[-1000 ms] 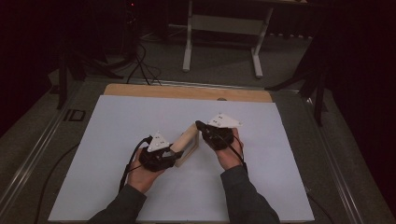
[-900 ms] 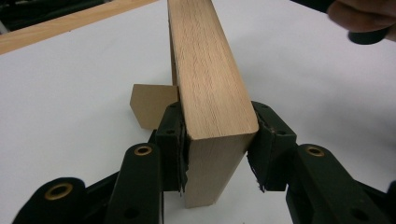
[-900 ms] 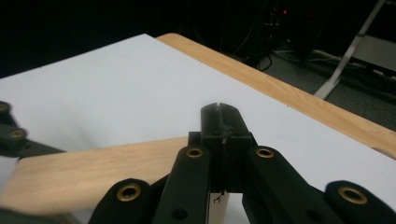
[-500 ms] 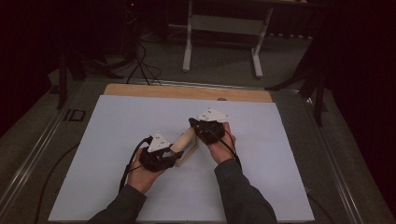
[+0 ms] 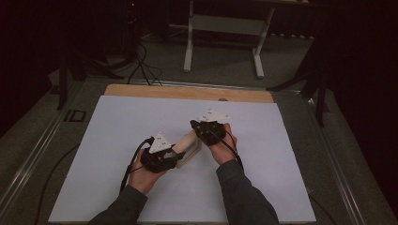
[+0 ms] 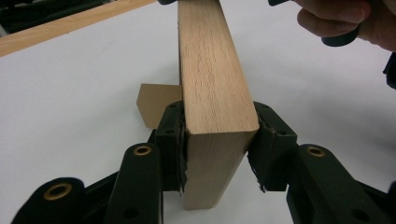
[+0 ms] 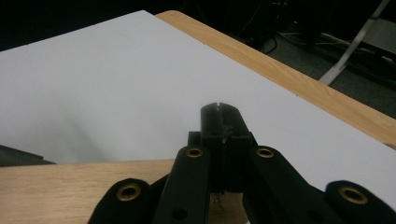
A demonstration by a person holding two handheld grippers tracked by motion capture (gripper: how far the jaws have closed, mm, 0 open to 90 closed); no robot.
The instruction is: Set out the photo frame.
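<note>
Since a second ago, the right gripper [image 5: 202, 125] has slid left over the block [image 5: 187, 143] in the high view. Left gripper view: left gripper [image 6: 217, 147] clamps the block's near end, tilted above the table [image 6: 70, 93]. Right gripper view: jaws pressed together, empty, resting over the block [image 7: 70, 186]. Best hold steady and push gently.

A white sheet [image 5: 281, 140] covers the counter, leaving a strip of bare wood [image 5: 187, 92] along the far edge. Beyond it lies a grey floor [image 5: 220, 70] with black cables [image 5: 141, 65] and a white-legged frame [image 5: 223, 42]. The room around is dark, its walls unseen.
</note>
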